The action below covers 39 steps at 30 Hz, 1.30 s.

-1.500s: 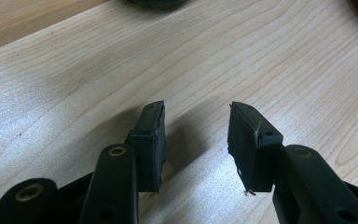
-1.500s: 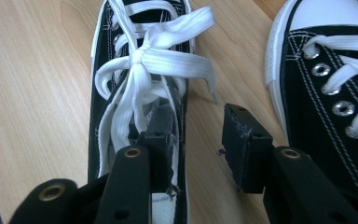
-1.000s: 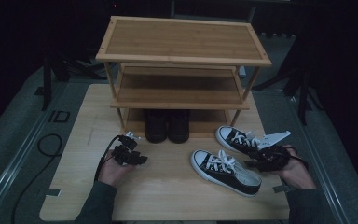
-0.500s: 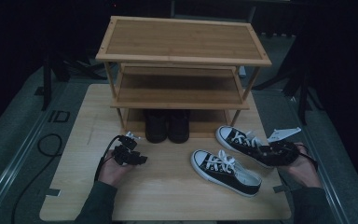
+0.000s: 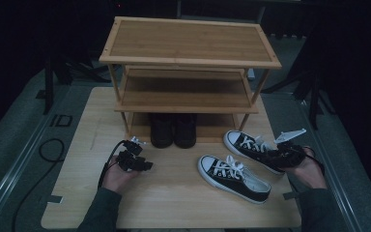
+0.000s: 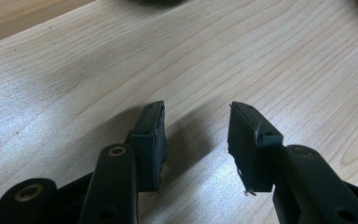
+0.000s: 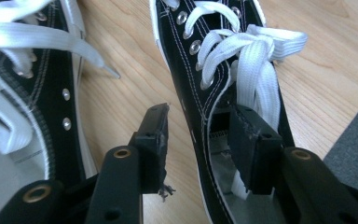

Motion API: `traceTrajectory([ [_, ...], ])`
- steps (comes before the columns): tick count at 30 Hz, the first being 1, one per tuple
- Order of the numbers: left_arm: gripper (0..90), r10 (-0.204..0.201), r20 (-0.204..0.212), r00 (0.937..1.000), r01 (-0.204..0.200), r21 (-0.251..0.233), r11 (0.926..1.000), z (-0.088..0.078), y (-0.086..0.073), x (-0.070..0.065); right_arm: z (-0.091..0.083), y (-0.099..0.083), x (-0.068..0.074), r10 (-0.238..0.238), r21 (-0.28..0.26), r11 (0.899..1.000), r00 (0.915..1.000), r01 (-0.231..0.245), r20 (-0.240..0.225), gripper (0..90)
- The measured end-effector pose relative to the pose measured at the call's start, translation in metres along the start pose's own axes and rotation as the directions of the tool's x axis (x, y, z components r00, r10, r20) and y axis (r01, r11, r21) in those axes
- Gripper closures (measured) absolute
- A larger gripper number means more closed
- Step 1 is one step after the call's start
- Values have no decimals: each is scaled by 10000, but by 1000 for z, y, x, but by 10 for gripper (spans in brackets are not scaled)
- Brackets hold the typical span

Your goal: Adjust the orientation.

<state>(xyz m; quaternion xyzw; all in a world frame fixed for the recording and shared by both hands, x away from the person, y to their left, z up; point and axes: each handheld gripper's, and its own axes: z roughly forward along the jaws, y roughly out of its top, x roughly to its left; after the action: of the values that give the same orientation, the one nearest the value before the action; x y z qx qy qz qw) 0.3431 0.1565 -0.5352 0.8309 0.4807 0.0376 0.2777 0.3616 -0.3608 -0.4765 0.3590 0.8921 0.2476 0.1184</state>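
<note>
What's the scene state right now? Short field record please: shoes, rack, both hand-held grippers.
surface: light wooden board
rack: three-tier wooden shoe rack at the board's far side, top and middle shelves bare
bottom shelf: pair of black boots
near sneaker: black with white laces, flat on board
far sneaker: same style, flat on board
left hand-held gripper: jaws apart over bare wood, nothing between them
right hand-held gripper: jaws straddle the far sneaker's side wall, one pad inside the opening; they have just been closing; grip not confirmed
</note>
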Motion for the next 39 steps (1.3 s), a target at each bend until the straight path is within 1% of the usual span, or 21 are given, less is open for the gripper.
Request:
traceTrajectory([
  [1, 569, 0, 0, 10000, 0, 0, 10000, 0, 0, 0, 0, 0, 0, 0, 0, 10000, 10000, 0, 0, 600],
  [2, 569, -3, 6, 10000, 3, 15, 10000, 0, 0, 0, 5, 2, -1, -114, 110, 9999, 9999, 115, -100, 620],
  [7, 569, -14, 4, 10000, 14, 1, 10000, 0, 0, 0, 14, 5, -2, -53, 193, 9998, 9999, 56, -140, 675],
  [8, 569, -25, 11, 10000, 25, -4, 10000, 0, 0, 1, 17, 7, -2, -118, 126, 9998, 9997, 121, -225, 731],
  [9, 569, -25, 11, 10000, 25, -4, 10000, 0, 0, 1, 17, 7, -2, -118, 126, 9998, 9997, 121, -225, 731],
  [10, 569, -28, 10, 10000, 28, -3, 10000, 0, 0, 1, 18, 8, -2, -121, 110, 9999, 9995, 124, -291, 801],
  [11, 569, -28, 10, 10000, 28, -3, 10000, 0, 0, 1, 18, 8, -2, -121, 110, 9999, 9995, 124, -291, 801],
  [12, 569, -53, 12, 10000, 53, 3, 10000, 0, 0, 1, 18, 8, -3, -161, 53, 9999, 9992, 163, -364, 862],
  [13, 569, -53, 12, 10000, 53, 3, 10000, 0, 0, 1, 18, 8, -3, -161, 53, 9999, 9992, 163, -364, 862],
  [14, 569, -35, 15, 10000, 35, 36, 10000, 0, 0, 1, 17, 6, -3, -163, -89, 9998, 9987, 158, -476, 877],
  [15, 569, -35, 15, 10000, 35, 36, 10000, 0, 0, 1, 17, 6, -3, -163, -89, 9998, 9987, 158, -476, 877],
  [17, 569, -15, 13, 10000, 15, 74, 10000, 1, 0, 1, 17, 4, -3, -140, -299, 9995, 9977, 120, -660, 881],
  [18, 569, -31, 11, 10000, 31, 89, 10000, 1, 0, 1, 16, 2, -1, -211, -549, 9984, 9952, 159, -959, 882],
  [20, 569, -9, 11, 10000, 9, 111, 9999, 2, 0, 1, 16, 1, 1, -222, -753, 9971, 9929, 134, -1167, 883],
  [21, 569, -9, 11, 10000, 9, 111, 9999, 2, 0, 1, 16, 1, 1, -222, -753, 9971, 9929, 134, -1167, 883],
  [22, 569, -33, 14, 10000, 33, 91, 10000, 1, 0, 1, 16, 0, 2, -203, -1083, 9941, 9896, 48, -1421, 883],
  [23, 569, -33, 14, 10000, 33, 91, 10000, 1, 0, 1, 16, 0, 2, -203, -1083, 9941, 9896, 48, -1421, 883],
  [24, 569, -49, 24, 10000, 48, 73, 10000, 1, 0, 1, 17, -1, 3, -215, -1274, 9919, 9877, 16, -1549, 883],
  [31, 569, -39, 23, 10000, 39, 68, 10000, 1, 0, 1, 17, 4, 9, -574, -1230, 9916, 9873, 392, -1479, 884],
  [36, 569, -29, 15, 10000, 29, 91, 10000, 1, 0, 1, 18, 9, 16, -1032, -1288, 9883, 9797, 816, -1720, 883],
  [39, 569, -11, 14, 10000, 11, 91, 10000, 1, 0, 1, 21, 12, 20, -1160, -1277, 9874, 9769, 937, -1796, 883],
])
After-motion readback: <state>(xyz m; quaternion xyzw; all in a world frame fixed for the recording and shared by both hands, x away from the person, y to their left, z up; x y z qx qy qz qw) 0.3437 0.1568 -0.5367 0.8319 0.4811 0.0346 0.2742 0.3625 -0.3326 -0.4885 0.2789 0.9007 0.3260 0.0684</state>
